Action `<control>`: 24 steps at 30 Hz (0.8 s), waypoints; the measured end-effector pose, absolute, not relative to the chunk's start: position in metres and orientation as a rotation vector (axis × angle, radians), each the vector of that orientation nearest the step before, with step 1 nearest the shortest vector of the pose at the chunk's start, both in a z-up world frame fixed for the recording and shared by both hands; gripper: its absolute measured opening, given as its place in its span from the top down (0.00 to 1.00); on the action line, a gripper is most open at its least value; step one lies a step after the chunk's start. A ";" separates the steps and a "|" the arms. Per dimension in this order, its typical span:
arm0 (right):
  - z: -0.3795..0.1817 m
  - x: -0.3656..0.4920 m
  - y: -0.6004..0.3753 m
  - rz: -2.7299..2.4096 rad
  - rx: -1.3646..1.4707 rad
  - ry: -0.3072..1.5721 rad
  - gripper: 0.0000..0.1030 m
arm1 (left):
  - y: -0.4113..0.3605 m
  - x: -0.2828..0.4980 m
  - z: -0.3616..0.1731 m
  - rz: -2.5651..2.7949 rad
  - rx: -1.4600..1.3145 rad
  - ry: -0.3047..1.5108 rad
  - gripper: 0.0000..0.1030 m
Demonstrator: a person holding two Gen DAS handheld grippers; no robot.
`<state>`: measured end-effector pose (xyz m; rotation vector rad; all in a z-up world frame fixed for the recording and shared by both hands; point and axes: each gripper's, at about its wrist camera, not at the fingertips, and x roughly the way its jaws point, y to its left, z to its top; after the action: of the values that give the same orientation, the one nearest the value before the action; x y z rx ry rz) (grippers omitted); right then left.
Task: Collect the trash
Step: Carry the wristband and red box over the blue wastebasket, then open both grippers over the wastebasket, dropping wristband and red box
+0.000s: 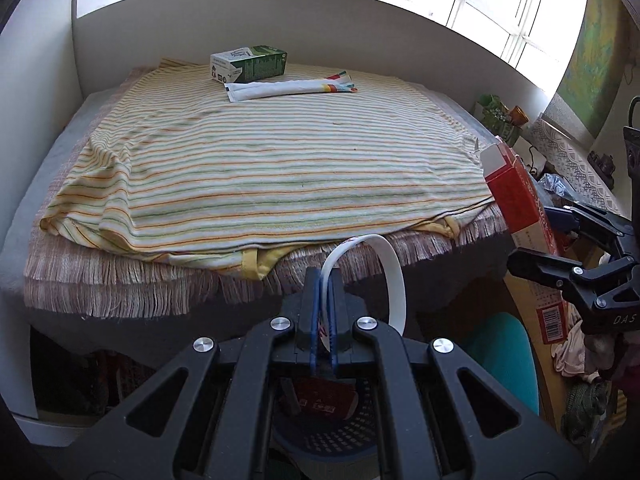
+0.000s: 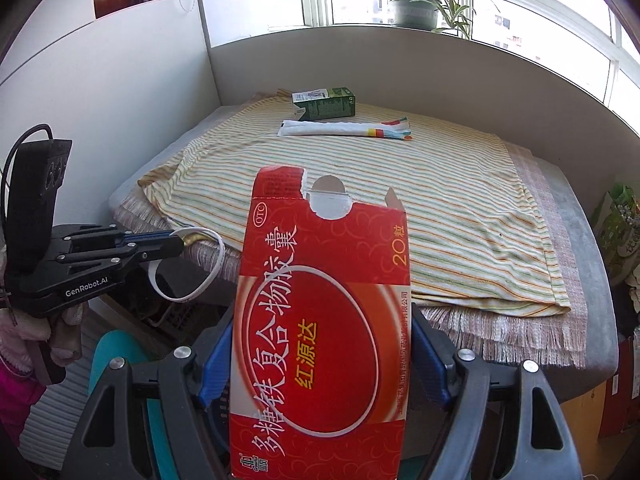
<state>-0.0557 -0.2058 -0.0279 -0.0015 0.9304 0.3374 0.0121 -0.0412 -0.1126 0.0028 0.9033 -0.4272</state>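
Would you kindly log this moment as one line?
left gripper: shut on white strip | right gripper: shut on red box | basket: below

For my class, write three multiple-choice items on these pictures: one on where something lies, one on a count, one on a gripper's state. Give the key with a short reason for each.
1. Where does the green carton lie?
A. in the basket
B. at the far end of the striped cloth
C. on the windowsill

2. How many pieces of trash lie on the striped cloth?
A. two
B. four
C. none

3. What is the right gripper doing?
A. hanging open and empty
B. pinching a white strip
C. gripping a red box

Key:
1 B, the carton sits on the cloth near the back wall, beside the white packet.
2 A, only the carton and the packet lie there.
3 C, both blue pads press the box's sides; the white strip is in the left gripper.
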 end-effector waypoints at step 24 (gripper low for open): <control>-0.134 -0.120 -0.179 0.402 -0.002 1.138 0.24 | -0.063 -0.034 -0.236 -0.426 0.084 1.157 0.98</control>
<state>-0.1204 -0.1789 -0.1335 -0.0020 1.1377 0.4022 -0.0340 -0.0633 -0.2359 0.0840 1.1565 -0.4256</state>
